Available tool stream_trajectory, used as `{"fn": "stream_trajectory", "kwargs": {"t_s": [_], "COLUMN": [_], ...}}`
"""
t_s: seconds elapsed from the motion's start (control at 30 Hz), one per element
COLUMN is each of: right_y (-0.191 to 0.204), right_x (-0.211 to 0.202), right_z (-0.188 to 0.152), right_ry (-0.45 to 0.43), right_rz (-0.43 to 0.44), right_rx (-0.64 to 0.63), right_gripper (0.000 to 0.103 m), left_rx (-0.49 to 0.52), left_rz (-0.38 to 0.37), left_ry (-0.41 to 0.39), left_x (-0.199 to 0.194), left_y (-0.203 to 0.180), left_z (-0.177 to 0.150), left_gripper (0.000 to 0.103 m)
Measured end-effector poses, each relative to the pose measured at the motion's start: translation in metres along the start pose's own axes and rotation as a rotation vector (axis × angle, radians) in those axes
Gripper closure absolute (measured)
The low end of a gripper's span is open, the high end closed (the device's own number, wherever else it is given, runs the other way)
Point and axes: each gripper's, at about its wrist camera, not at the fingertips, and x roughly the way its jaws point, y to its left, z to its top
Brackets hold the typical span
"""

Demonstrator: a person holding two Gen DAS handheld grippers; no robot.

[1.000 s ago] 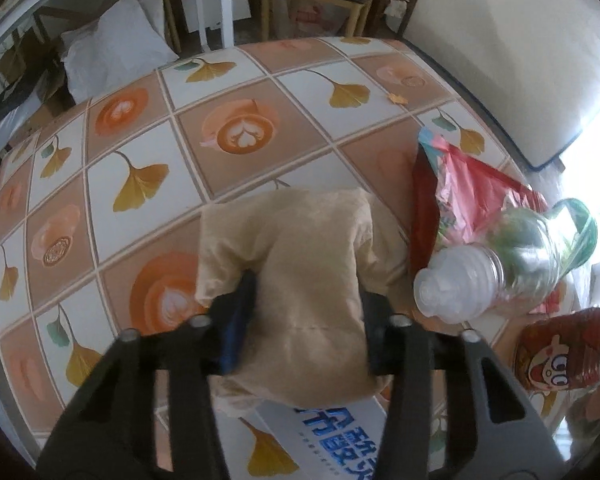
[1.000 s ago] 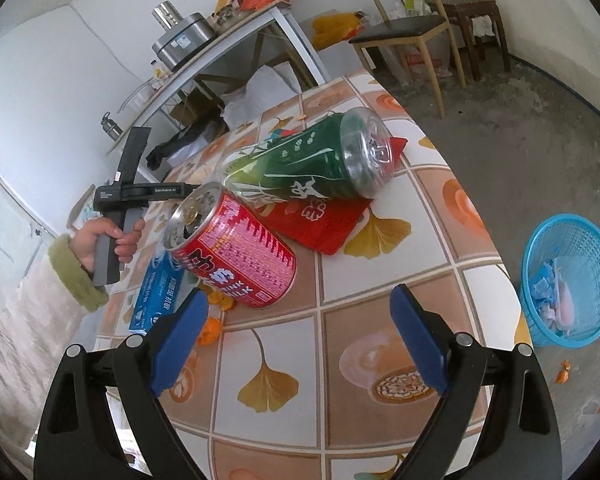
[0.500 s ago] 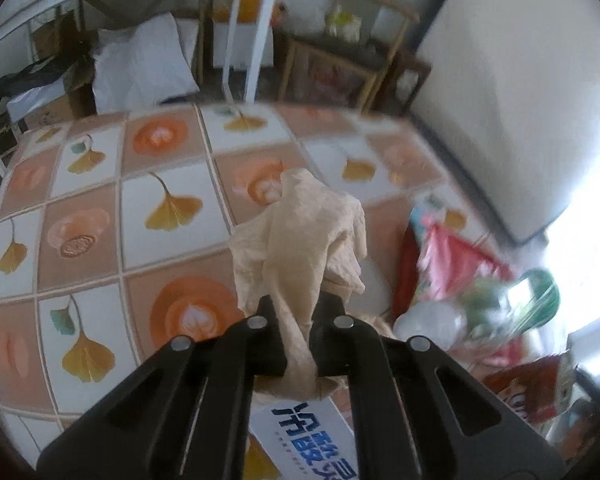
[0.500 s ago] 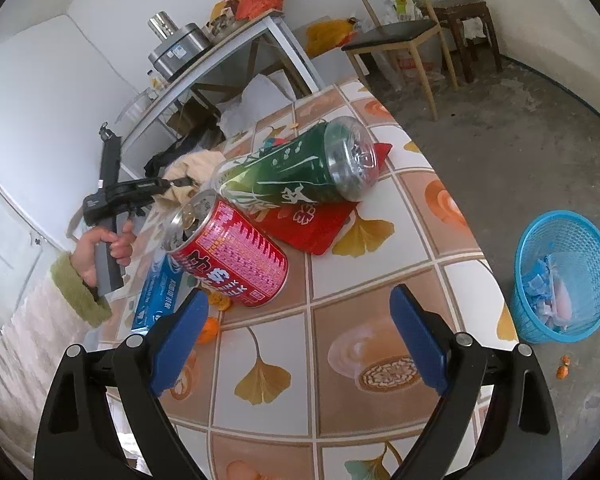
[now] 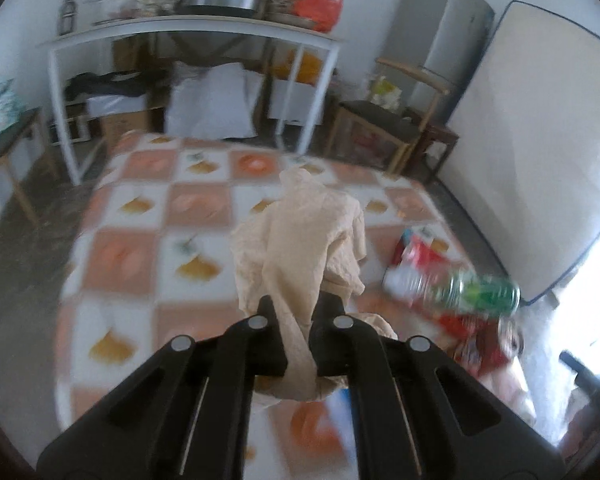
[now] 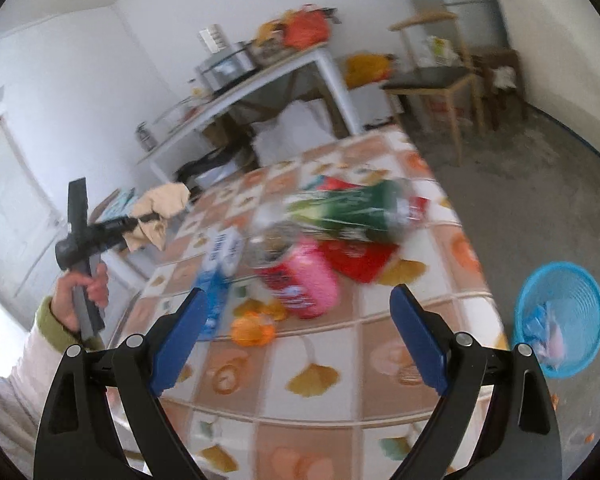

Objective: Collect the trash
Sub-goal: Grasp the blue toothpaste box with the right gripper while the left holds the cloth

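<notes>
Your left gripper (image 5: 298,312) pinches the crumpled napkin (image 5: 300,240), held clear above the table (image 5: 112,248). Your right gripper (image 6: 296,316) is spread wide and empty, with the red can (image 6: 304,284) lying beyond its fingers.

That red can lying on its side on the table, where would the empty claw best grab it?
Across the middle of its round body, coming from above. The red can lies on its side, so its curved flanks face outward for the wide-open right claw. Its open end gives little to pinch, and the green bottle crowds its far side.

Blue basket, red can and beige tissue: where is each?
Blue basket (image 6: 580,304): right wrist view, inner wall.
Red can (image 6: 308,280): right wrist view, its side.
Beige tissue (image 5: 300,240): left wrist view, crumpled middle above the closed fingers.
</notes>
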Motion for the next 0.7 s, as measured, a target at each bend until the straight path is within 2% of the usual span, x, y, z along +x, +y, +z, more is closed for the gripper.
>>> {"fn": "stream_trajectory", "kwargs": {"t_s": [0.2,0.33,0.47,0.7], "right_y": [0.065,0.106,0.134,0.15], "right_x": [0.036,0.077,0.141,0.226], "right_z": [0.011,0.013,0.013,0.006], "right_ry": [0.11,0.213,0.371,0.527], "right_rz": [0.113,0.132,0.086,0.001], "right_rx": [-0.109,-0.148,-0.134,-0.106], "right_gripper": [0.014,0.013,0.013,0.013], "left_rx": [-0.081,-0.166,-0.193,-0.191], "left_rz": [0.083,0.097,0.121,0.115], "left_ry": [0.015,0.038,0.038,0.051], "left_x": [-0.047,-0.054,-0.057,-0.053], "left_y": [0.016,0.029,0.034,0.029], "left_z": [-0.073,-0.114,-0.141,-0.161], "left_gripper": [0.1,0.1,0.1,0.1]}}
